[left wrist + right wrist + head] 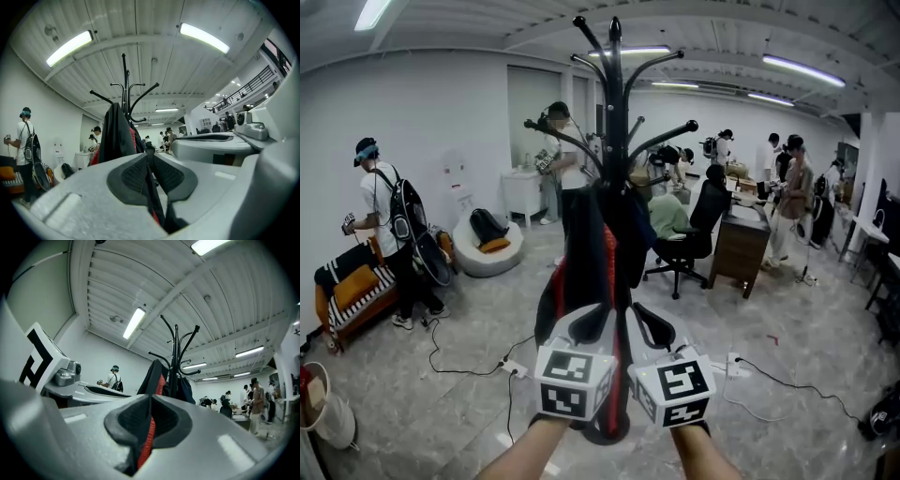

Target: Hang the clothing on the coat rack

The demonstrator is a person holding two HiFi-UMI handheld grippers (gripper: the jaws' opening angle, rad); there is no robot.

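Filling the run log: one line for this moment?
left gripper: shut on garment | right gripper: shut on garment | garment: hanging on rack

Black clothing (584,246) with red stripe, black coat rack (615,103), grey marbled floor (787,361).

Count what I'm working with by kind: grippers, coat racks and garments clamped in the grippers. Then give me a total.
Grippers: 2, the left gripper and the right gripper, both shut on fabric
Coat rack: 1
Garment: 1, black with red, hanging against the rack
Total: 4
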